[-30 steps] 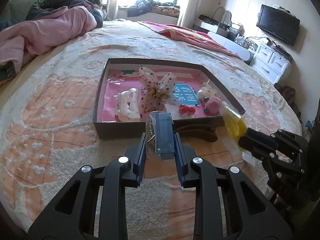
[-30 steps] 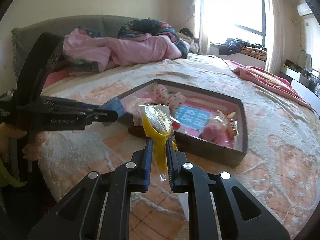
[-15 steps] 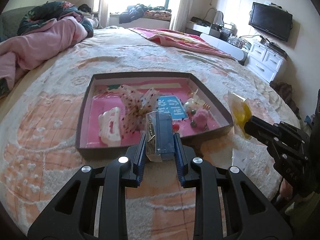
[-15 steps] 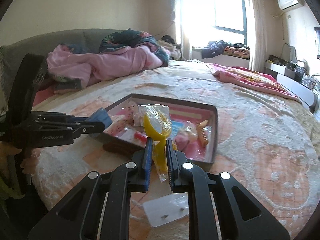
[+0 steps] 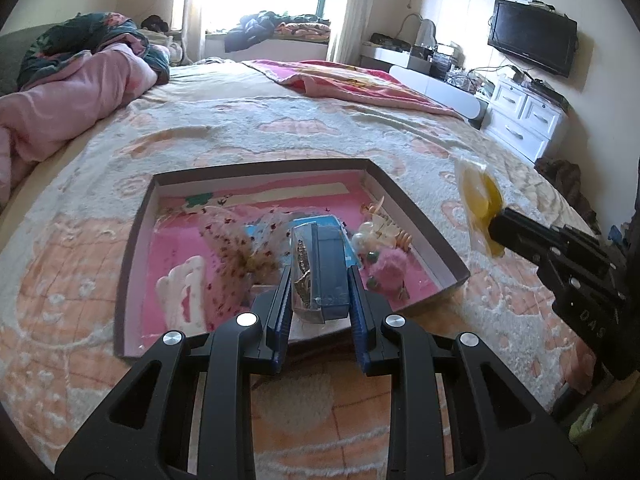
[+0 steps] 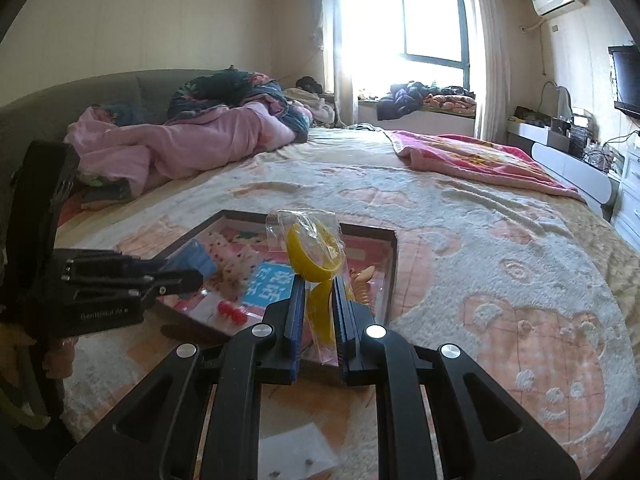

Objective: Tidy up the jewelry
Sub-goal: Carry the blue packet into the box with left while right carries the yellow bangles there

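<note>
Both grippers have lifted and swung since the earlier frame, so the box [image 5: 416, 216] now sits lower and closer beneath them on the bed [image 5: 280, 128]. Left gripper [image 5: 319, 280] is clamped on a small blue case with a clear lid [image 5: 320, 268], held above the box's near edge. Right gripper [image 6: 318, 308] is pressed shut on a yellow bangle in a clear bag [image 6: 316, 256] (raised over the box's near right corner). Inside the box lie a white hair clip [image 5: 184, 292], a dotted bow [image 5: 240, 248] and a pink pompom [image 5: 386, 268]
</note>
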`<move>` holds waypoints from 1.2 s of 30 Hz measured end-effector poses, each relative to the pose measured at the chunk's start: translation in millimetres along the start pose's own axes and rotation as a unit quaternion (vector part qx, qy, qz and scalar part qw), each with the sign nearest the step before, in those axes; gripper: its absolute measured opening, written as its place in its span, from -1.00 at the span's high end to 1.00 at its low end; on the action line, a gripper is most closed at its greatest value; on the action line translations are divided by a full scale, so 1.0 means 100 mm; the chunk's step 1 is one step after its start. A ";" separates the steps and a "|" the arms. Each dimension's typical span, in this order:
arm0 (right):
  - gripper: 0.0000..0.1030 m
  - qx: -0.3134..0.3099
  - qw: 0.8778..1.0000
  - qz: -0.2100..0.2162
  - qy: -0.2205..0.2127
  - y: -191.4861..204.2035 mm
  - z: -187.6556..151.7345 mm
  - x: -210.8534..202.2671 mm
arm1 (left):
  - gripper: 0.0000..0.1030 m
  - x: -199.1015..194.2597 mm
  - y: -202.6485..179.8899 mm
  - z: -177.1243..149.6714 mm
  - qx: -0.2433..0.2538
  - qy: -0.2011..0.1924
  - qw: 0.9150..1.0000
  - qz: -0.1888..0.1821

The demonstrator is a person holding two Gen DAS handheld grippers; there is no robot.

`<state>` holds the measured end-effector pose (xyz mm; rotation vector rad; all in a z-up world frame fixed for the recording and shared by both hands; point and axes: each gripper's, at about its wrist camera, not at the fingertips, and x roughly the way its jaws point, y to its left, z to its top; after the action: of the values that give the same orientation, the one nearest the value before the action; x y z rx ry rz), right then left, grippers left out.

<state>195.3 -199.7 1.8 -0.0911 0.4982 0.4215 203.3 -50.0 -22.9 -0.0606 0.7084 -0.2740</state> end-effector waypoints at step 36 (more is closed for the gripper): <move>0.68 0.118 0.987 0.033 0.107 -0.50 0.03 1.06 | 0.64 0.80 0.02 0.17 -0.009 0.045 0.999 0.014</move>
<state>301.5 -205.0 -47.3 0.1106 0.7605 0.4176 272.8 -70.1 -61.3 -0.0558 0.8014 -0.2452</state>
